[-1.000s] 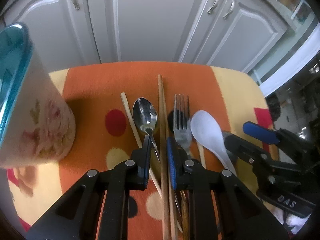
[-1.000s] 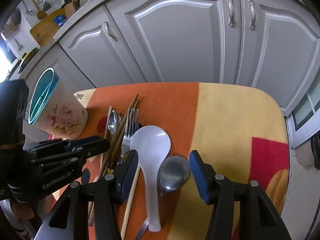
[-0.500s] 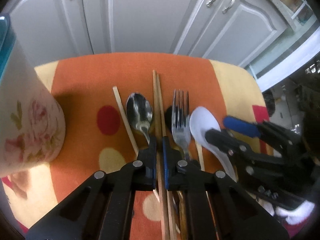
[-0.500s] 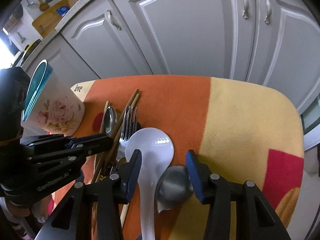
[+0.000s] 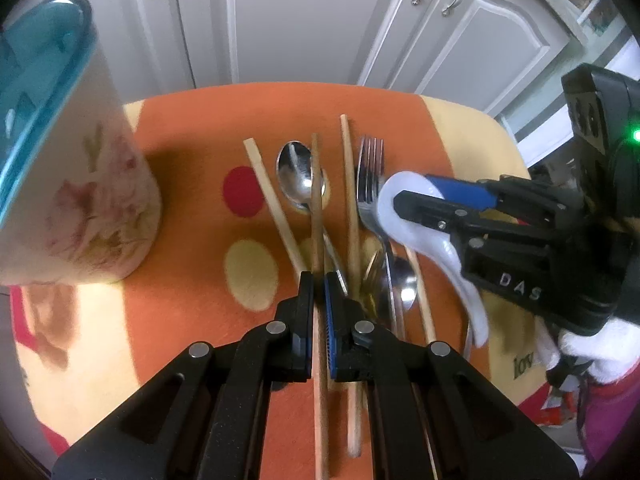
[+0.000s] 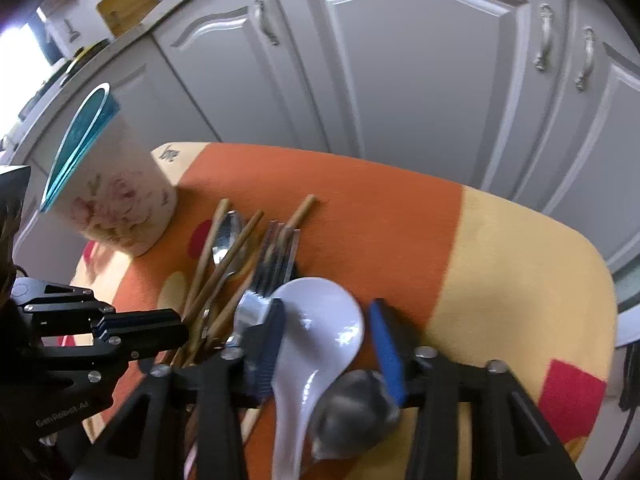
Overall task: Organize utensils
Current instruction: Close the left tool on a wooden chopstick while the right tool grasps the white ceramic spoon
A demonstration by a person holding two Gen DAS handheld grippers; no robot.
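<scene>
Floral cup (image 5: 76, 200) stands at the cloth's (image 6: 500, 240) left end. Right gripper (image 6: 326, 344), jaws just closing, straddles the white spoon (image 6: 320, 320), not clearly pressing. Left gripper (image 5: 319, 320) pinches a chopstick (image 5: 317, 200) among the utensils.

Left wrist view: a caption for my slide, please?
Left gripper shut on a wooden chopstick; beside it, spoons and fork.
</scene>
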